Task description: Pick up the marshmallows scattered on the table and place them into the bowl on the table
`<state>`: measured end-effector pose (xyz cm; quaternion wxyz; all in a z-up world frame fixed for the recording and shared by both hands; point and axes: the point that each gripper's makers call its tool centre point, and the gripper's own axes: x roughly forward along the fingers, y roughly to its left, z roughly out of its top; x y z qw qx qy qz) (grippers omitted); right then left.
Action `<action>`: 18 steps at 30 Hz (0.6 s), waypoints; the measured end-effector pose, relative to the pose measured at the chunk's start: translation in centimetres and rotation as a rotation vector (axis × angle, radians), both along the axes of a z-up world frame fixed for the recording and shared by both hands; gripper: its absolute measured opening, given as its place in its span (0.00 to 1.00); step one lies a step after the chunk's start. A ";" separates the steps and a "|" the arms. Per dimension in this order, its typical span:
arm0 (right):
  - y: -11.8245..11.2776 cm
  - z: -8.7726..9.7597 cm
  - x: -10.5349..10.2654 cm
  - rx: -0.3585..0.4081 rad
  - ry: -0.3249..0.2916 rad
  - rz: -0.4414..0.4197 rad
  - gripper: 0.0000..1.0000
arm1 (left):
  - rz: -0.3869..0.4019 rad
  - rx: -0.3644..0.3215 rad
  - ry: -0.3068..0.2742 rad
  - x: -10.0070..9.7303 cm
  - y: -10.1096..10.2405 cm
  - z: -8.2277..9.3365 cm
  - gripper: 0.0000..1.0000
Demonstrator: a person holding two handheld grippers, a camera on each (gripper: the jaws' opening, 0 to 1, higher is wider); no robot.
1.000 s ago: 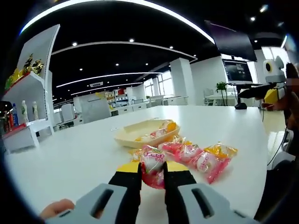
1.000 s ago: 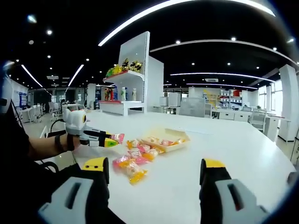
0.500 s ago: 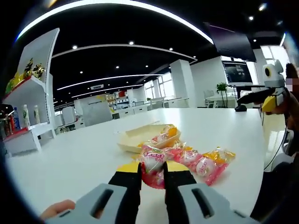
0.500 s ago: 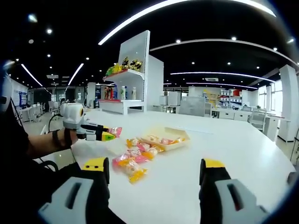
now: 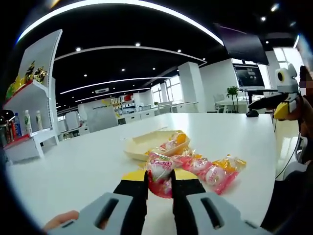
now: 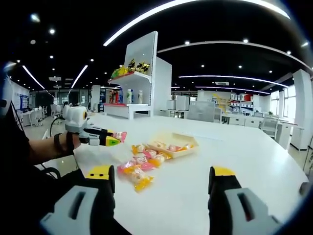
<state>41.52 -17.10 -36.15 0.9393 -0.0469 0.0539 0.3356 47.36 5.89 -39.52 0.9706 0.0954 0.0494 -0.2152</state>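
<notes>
Here, pink-wrapped marshmallow (image 5: 159,171) pinched in left gripper (image 5: 160,182), above table (image 5: 78,166).

I count one bowl (image 5: 146,145) at my left gripper view's twelve o'clock, one white table (image 5: 88,161) under it, and one wrapped marshmallow (image 5: 160,171) pinched at six o'clock. About four more packets (image 5: 215,171) lie loose toward three o'clock; the overlap blurs the exact number. Inside the bowl I can make out roughly two packets (image 5: 172,140).
</notes>
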 end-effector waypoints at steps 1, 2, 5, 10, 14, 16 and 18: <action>0.0 0.0 0.0 -0.001 0.000 0.000 0.75 | 0.000 -0.002 0.001 0.0 0.0 0.0 0.18; 0.0 -0.1 0.0 -0.003 0.001 0.000 0.75 | -0.001 -0.002 0.000 0.0 0.0 0.0 0.18; 0.0 -0.2 -0.1 -0.009 0.002 -0.002 0.75 | -0.001 0.003 0.002 -0.1 0.0 0.0 0.18; 0.1 -0.2 -0.2 -0.010 0.001 0.000 0.75 | -0.002 0.003 0.001 -0.1 0.0 0.0 0.18; 0.2 -0.1 -0.3 -0.009 -0.001 0.001 0.75 | -0.004 0.005 0.000 0.0 0.0 0.2 0.18; 0.2 -0.2 -0.3 -0.009 0.000 0.001 0.75 | -0.005 0.003 0.000 0.0 0.0 0.4 0.18; 0.1 -0.2 -0.3 -0.010 0.001 -0.001 0.75 | -0.004 0.004 -0.001 0.0 0.0 0.5 0.18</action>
